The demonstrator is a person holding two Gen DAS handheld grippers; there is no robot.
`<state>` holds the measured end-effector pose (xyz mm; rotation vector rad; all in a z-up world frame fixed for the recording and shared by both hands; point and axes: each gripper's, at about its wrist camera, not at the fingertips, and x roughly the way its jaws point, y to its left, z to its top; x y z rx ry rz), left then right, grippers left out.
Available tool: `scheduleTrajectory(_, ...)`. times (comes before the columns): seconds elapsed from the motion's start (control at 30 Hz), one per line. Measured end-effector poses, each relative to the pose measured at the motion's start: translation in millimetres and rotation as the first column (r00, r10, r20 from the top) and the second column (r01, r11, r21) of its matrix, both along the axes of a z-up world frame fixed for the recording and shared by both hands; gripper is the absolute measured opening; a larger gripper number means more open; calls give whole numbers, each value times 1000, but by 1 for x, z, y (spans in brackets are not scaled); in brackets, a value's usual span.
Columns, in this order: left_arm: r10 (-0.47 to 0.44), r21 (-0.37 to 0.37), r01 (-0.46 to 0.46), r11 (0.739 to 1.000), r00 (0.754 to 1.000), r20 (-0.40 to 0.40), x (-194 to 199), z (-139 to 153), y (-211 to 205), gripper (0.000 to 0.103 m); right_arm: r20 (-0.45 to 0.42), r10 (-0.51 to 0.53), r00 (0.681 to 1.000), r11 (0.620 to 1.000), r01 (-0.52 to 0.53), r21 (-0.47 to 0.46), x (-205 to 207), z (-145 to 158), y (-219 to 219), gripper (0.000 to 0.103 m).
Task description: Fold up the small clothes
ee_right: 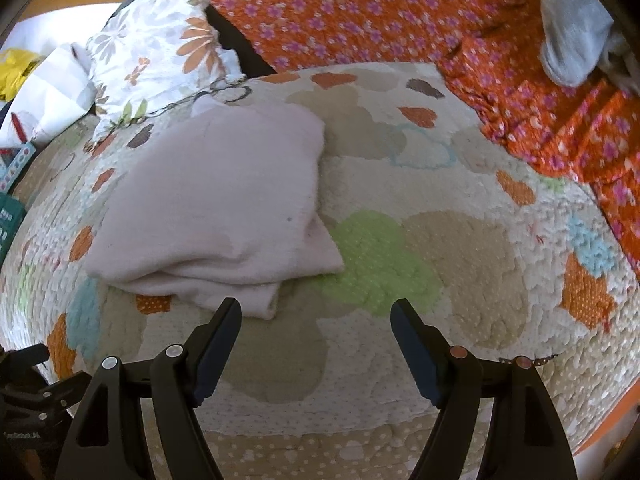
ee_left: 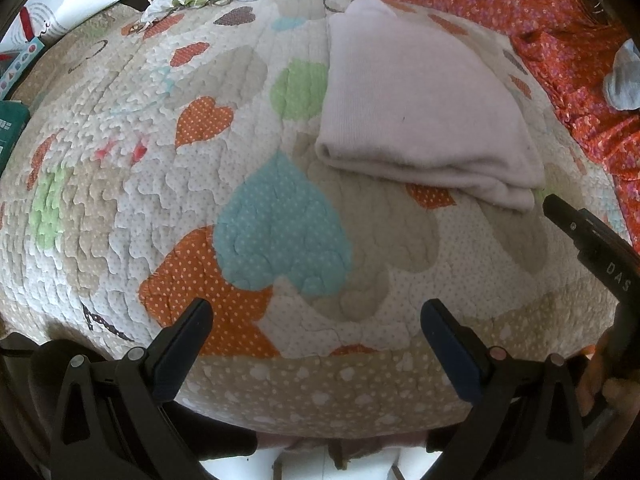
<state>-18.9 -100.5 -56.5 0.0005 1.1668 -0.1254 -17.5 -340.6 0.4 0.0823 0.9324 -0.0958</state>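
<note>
Your heart-patterned quilt (ee_left: 280, 220) covers the bed, with orange flowered cloth (ee_right: 360, 12) along the top right. The folded pale pink garment (ee_right: 224, 200) lies left of center in the right view, its front edge just beside your right gripper (ee_right: 316, 316). Your left gripper (ee_left: 316, 320) and the right both stand wide open, holding nothing, over bare quilt.

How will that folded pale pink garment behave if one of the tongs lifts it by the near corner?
Probably floppy: the folded pink garment lies in soft, rounded layers on the quilt, so lifting one corner would likely undo the fold. It looks light and thin-knit. A push would probably bunch it, since the textured quilt should drag. Both tongs are open and empty.
</note>
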Motion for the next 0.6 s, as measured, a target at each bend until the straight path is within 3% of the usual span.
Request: scheduleTrajectory(0.6, 3, -51, -4, 999, 1000, -26, 0, -4, 4, 103, 4, 34, 999, 999, -34, 15, -8, 1, 20, 83)
